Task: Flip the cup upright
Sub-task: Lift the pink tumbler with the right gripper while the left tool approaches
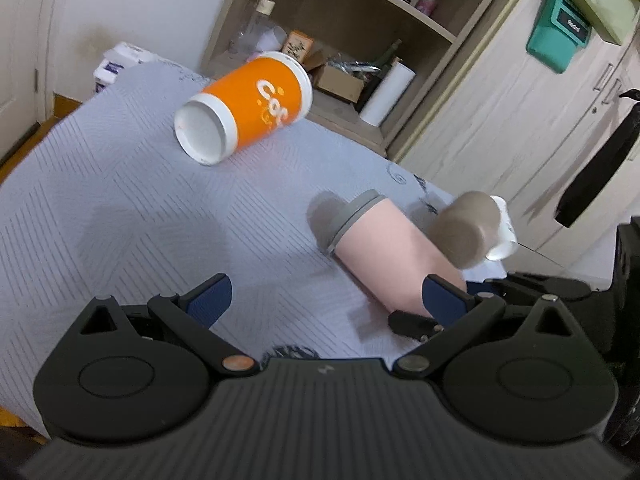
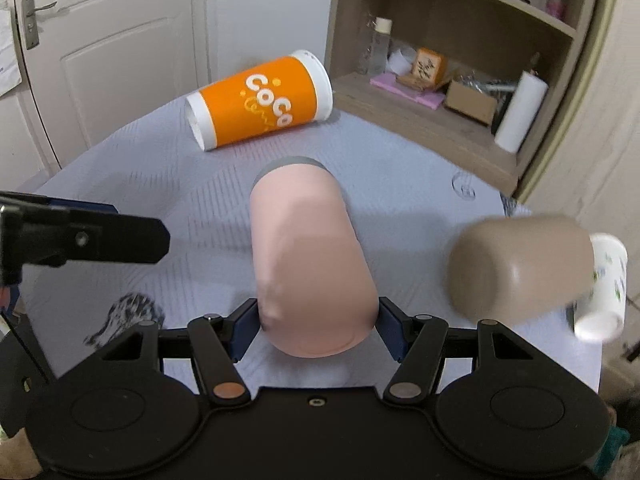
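Only in the right wrist view is the pink cup seen pinched by the right gripper; the left gripper is spread above the grey quilted surface.

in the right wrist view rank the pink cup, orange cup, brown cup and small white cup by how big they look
1. pink cup, though it is nearest the camera
2. orange cup and brown cup: too alike to rank
3. small white cup, partly hidden behind the brown cup

Matt pink cup, quilted cloth
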A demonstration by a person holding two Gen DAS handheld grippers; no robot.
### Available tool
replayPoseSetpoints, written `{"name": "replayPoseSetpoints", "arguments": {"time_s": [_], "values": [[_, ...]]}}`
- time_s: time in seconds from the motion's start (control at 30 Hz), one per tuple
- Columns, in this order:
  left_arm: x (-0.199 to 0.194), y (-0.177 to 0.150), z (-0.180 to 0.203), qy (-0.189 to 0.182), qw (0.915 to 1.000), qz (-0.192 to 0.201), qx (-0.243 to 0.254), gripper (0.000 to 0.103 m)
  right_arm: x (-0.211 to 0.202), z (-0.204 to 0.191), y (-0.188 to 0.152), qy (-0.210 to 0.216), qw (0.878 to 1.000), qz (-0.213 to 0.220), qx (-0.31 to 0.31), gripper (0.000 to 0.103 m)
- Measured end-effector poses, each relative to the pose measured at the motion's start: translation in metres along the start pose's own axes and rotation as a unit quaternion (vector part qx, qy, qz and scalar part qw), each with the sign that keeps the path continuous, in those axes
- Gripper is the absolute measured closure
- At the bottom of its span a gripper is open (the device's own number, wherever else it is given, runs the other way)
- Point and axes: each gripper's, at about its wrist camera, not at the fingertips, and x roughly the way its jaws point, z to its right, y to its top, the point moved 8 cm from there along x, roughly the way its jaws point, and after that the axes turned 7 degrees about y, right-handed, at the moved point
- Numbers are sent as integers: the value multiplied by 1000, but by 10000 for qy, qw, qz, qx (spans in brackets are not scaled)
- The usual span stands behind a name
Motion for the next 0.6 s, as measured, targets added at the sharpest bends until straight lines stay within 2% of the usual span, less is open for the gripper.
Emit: {"name": "replayPoseSetpoints", "arguments": {"time_s": [0.3, 0.43, 0.6], "values": [[-3, -20, 27, -783, 9957, -442, -225, 2, -28, -9, -28, 255, 9978, 97, 596, 35], [2, -27, 39, -807, 9951, -553, -172, 3, -34, -9, -42, 449, 9945, 82, 944, 35], [14, -32, 42, -781, 9939, -720, -287, 3, -30, -8, -51, 578, 9932, 29, 1006, 35]]}}
